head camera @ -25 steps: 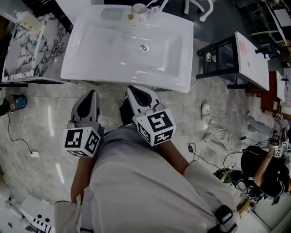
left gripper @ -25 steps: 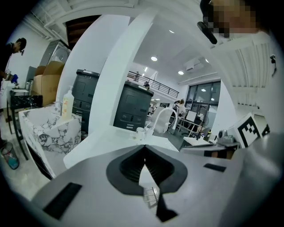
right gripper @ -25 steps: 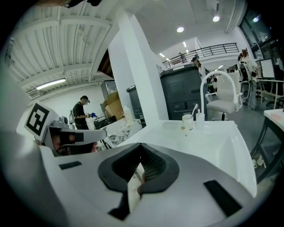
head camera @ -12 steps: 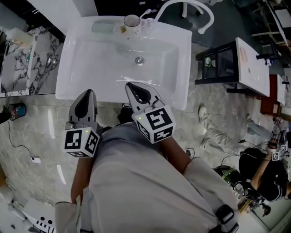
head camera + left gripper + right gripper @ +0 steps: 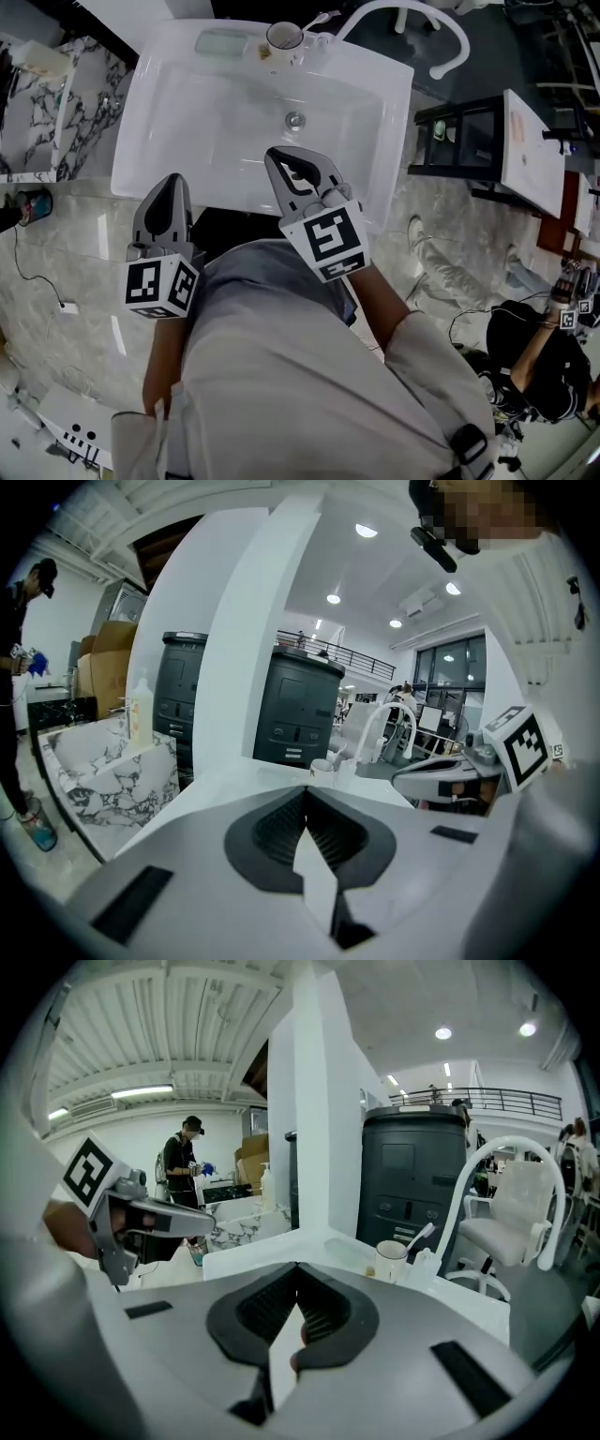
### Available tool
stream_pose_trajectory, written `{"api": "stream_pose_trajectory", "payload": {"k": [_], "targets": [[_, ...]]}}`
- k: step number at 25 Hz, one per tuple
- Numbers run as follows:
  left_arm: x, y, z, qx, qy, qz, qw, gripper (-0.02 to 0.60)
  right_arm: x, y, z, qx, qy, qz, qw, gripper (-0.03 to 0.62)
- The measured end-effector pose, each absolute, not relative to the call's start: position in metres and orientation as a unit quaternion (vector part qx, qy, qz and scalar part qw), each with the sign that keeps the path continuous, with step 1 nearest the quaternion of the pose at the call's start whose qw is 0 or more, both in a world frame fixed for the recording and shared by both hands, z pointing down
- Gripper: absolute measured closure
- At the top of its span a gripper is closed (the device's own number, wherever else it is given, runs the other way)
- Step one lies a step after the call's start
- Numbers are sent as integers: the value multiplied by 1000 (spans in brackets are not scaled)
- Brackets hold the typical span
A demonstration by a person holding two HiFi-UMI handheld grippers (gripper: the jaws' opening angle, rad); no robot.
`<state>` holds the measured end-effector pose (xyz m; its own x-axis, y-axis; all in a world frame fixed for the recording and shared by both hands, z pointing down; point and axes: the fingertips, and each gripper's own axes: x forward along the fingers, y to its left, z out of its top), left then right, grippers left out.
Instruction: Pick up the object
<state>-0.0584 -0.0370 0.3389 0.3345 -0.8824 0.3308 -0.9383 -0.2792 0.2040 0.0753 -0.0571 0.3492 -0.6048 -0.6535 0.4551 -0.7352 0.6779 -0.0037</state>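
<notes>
To the left of the left tongs (image 5: 172, 180) stands a basin of black-veined white marble (image 5: 58, 101), squared off at its edges. These tongs are grey and wedge-shaped with ribbed dark pads, and they carry one cube with square markers. The two halves are pressed together with nothing between them. They hang just short of the near rim of the washbasin (image 5: 187, 122).

The washbasin is one smooth, glossy white rectangle with rounded corners and a single round metal drain (image 5: 295, 120), which lies ahead of the right tongs (image 5: 286, 157). These are built the same, are also pressed together and empty, and reach over the near rim.

Three small things sit on the far rim, well ahead of both tongs. Ahead of the gap between the tongs lies one pale green, rounded bar of soap (image 5: 220, 42). Ahead of the right tongs stands one white, round cup (image 5: 284, 37), upright with its mouth open upward. In it leans one toothbrush (image 5: 317, 19), its long axis slanting up and away to the right, head uppermost. Which of these is the object to be picked up cannot be told.

Farther right, beyond the basin, curves one white tubular chair (image 5: 441, 33). To the right of the right tongs stands a black-framed stand (image 5: 469, 141).
</notes>
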Motion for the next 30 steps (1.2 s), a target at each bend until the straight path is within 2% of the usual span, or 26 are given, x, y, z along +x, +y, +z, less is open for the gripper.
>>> {"api": "stream_pose_trajectory", "payload": {"k": [13, 30], "targets": [[-64, -36, 355, 787, -574, 87, 207, 581, 83, -77, 347, 382, -890, 80, 234, 583], [-83, -69, 366, 788, -561, 69, 243, 581, 59, -133, 350, 386, -883, 83, 255, 582]]}}
